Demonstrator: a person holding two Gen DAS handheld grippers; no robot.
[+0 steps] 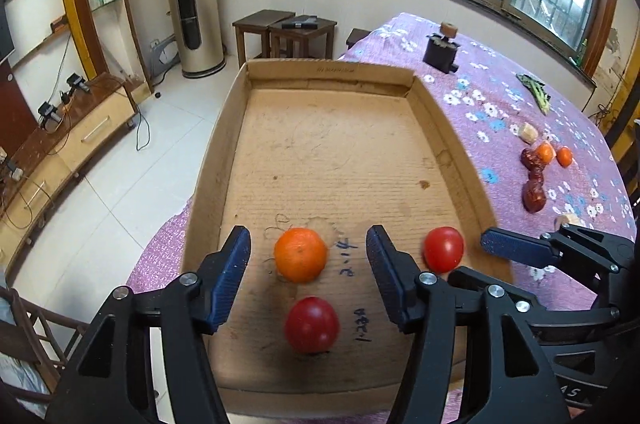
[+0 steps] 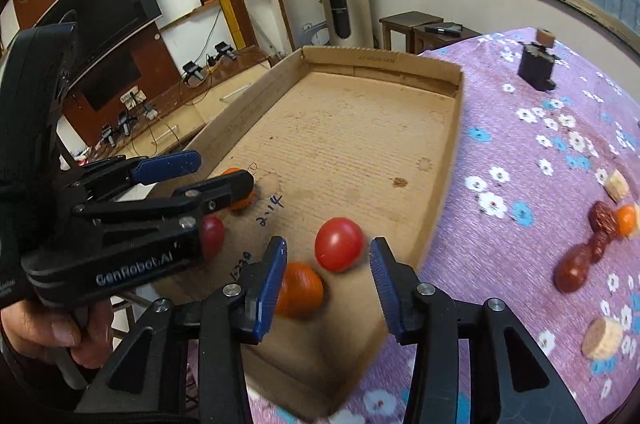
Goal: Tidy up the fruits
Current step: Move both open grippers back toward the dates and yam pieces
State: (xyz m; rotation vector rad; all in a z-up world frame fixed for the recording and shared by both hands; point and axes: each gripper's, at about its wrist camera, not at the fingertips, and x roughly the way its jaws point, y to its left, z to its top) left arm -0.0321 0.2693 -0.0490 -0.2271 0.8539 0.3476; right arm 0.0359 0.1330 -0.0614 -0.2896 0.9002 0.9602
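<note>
On the near floor of the cardboard tray (image 1: pixel 320 152), you have both claws spread with nothing between the pads. From the left: your left gripper (image 1: pixel 308 276) stands wide around an orange tangerine (image 1: pixel 300 260), a dark red tomato (image 1: pixel 311 324) just nearer; neither pad touches fruit. Your right gripper (image 2: pixel 328 276) is parted less, with a brighter red tomato (image 2: pixel 339 244) loose just ahead of its tips and a second tangerine (image 2: pixel 300 290) behind its left pad. These round fruits look blurred, so judge them unsettled: a pad brushed against one could roll it away. Farther right, red dates (image 2: pixel 580 256) and small oranges (image 1: pixel 554 154) wait on the purple floral cloth (image 2: pixel 520 144); swinging over low could scatter them
</note>
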